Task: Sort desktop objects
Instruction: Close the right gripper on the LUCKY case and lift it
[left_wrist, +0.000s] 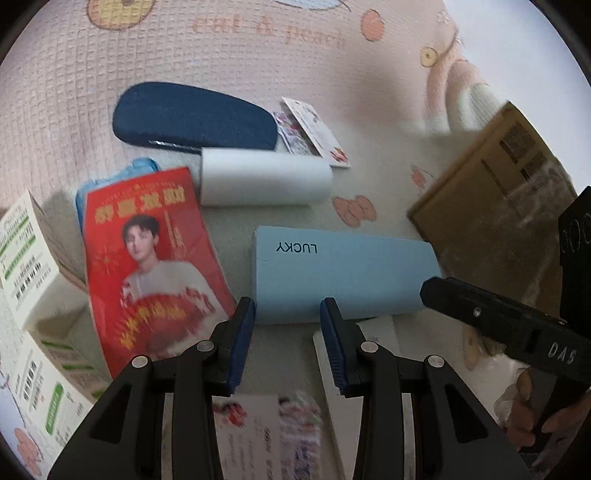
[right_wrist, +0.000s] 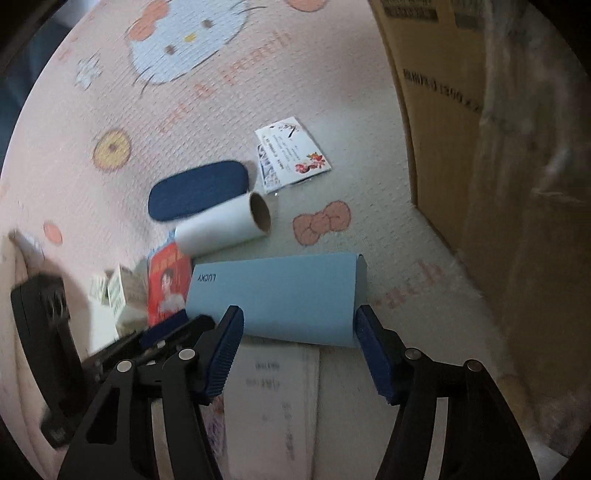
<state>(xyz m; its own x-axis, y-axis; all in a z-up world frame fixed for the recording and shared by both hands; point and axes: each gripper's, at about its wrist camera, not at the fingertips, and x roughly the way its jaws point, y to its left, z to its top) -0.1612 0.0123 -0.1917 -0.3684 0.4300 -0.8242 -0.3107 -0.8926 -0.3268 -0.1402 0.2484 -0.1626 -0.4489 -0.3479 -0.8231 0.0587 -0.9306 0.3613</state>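
The right gripper (right_wrist: 299, 350) is held spread wide, nothing between its blue pads (right_wrist: 223, 356); the pads are seen flanking the near edge of the blue box (right_wrist: 275, 299) marked "LUCKY", but contact cannot be told. The left gripper (left_wrist: 288, 343) is also held apart and empty, its pads (left_wrist: 242, 343) just near of the blue box (left_wrist: 343, 273), over pale papers (left_wrist: 369, 334). In the right wrist view the left gripper's black body (right_wrist: 122, 347) is seen at the left, close beside the right gripper's left finger; in the left wrist view the right gripper's black body (left_wrist: 502, 325) is seen at the right, w/ a hand (left_wrist: 528, 413) around its grip.

Beyond the box, a white roll (right_wrist: 221, 227) w/ a cardboard core is laid on its side, approx. parallel to the box. Just far of the roll a navy case (right_wrist: 197, 190) is laid flat. Right of the case, white cards (right_wrist: 291, 155) are stacked, slightly fanned. Left of the box a red flyer (left_wrist: 151, 266) w/ a man's photo is laid over smth. light blue (left_wrist: 138, 168). Further left, white cartons w/ green print (left_wrist: 26, 254) are seen, one open. Printed sheets (right_wrist: 273, 402) are laid under the near edge of the box. A big cardboard box (right_wrist: 443, 110) is stood at the right. Everything is laid on a pink cartoon-print mat (right_wrist: 110, 110).
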